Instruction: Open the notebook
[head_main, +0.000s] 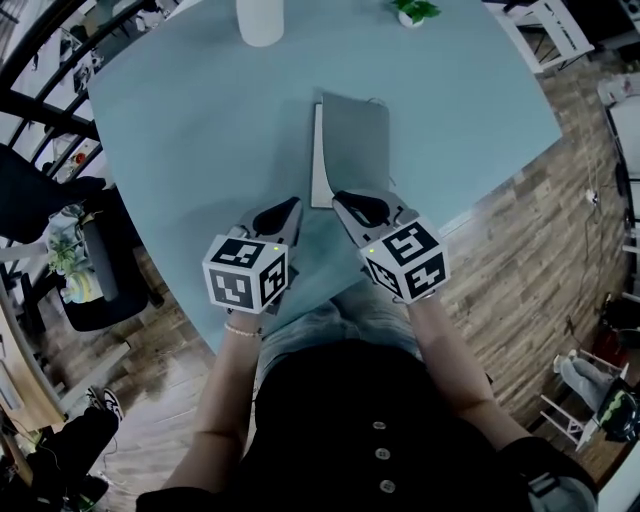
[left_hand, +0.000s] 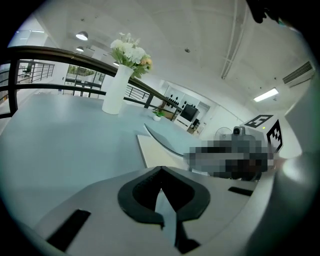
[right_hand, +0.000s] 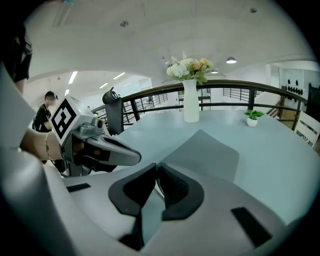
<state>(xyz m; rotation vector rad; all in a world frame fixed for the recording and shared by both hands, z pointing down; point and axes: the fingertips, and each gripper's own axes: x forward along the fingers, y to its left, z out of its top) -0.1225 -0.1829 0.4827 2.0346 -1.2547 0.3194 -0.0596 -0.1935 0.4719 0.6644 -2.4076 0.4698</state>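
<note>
Notebook (head_main: 352, 135) lies mid-table (head_main: 170, 120), at 12 o'clock from the person. Right gripper (head_main: 342, 203) pinches the near edge of the cover (right_hand: 202, 150), holding it raised off the white page (head_main: 320, 165) to open it. Left gripper (head_main: 292, 208) is at 9 o'clock of the right one, fingers pressed together on nothing, probably waiting.

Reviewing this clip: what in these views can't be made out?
- Head view: the notebook's pages are mostly hidden under the raised cover; any writing is too small to see.
- Head view: the vase and potted plant are cut by the top edge.
- Left gripper view: a blur patch covers the right gripper's front.
</note>
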